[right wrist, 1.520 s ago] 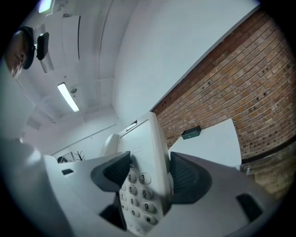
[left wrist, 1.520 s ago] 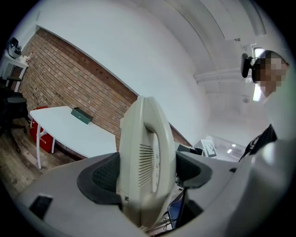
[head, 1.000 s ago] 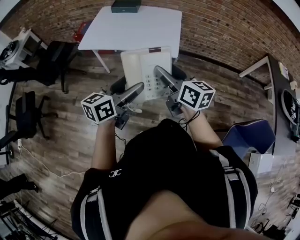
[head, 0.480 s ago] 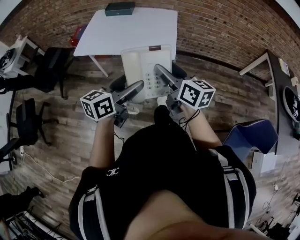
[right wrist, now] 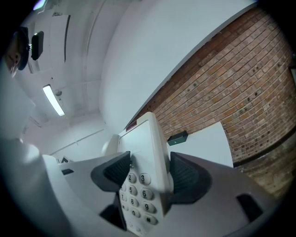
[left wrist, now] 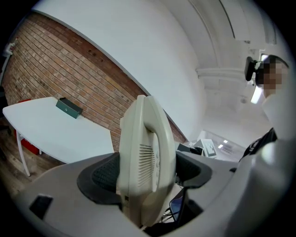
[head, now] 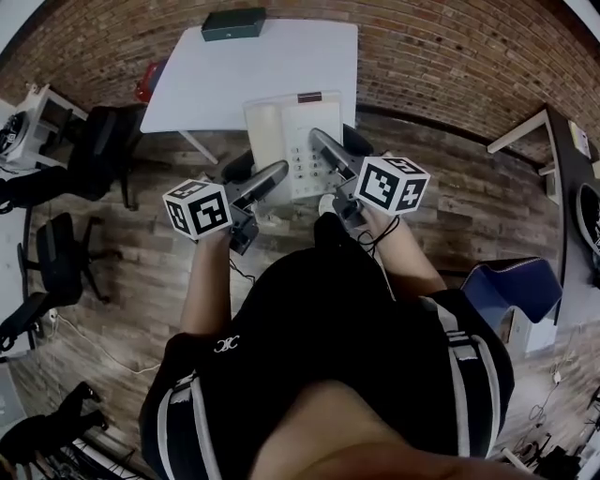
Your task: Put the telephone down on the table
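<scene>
**Telephone in the air, short of the table**

Cream plastic desk telephone is off any surface, at the near edge of the white rectangular table. Left gripper clamps the handset side and right gripper pinches the keypad side – both sets of pads press on the shell.

Shell looks rigid, smooth and fairly light, likely slippery under the pads. The handset probably sits loose in its cradle, so hold it level. Present side holds seem sound.

Tabletop is bare except for a dark green box at the far edge. Red brick wall, wood plank floor, black chairs on the left
</scene>
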A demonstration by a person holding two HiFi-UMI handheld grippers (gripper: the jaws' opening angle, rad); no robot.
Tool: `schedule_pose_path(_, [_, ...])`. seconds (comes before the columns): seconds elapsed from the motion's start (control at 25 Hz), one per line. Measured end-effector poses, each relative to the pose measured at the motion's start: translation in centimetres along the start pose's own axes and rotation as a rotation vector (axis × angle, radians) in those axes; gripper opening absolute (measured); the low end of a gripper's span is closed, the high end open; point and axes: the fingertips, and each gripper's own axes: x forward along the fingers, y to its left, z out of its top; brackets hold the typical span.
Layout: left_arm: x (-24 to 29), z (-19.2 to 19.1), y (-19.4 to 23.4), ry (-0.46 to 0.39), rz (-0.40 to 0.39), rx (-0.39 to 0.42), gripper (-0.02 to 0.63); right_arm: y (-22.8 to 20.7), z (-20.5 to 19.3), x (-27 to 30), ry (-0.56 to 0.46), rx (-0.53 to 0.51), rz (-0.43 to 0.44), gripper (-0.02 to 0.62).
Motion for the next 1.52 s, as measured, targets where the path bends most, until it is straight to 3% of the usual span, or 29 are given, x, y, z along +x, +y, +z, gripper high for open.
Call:
schedule_pose_path(0.4, [10.3, 4.4, 7.7, 0.070, 0.006, -0.061, 0.376, -10.5, 4.5, 7.4, 0.055, 0.066, -0.038, 0.239])
schedule_pose_path(0.84, [21.4, 6.4, 17.3, 0.224, 0.039, -0.249, 0.376, -23.4, 6.1, 15.3, 0.200, 0.211, -0.133, 0.239])
schedule_pose_path(1.08, [25.0, 5.4, 22.3, 0.301, 0.011, -0.345, 0.376, -28.4, 4.3, 18.2, 0.251, 0.286, -0.228, 0.239])
schedule_pose_path(1.52, [30.2, 3.4, 30.3, 0.433, -0.060, -0.449, 0.376, -35.9, 0.9, 22.5, 0.295, 0.415, -0.384, 0.239])
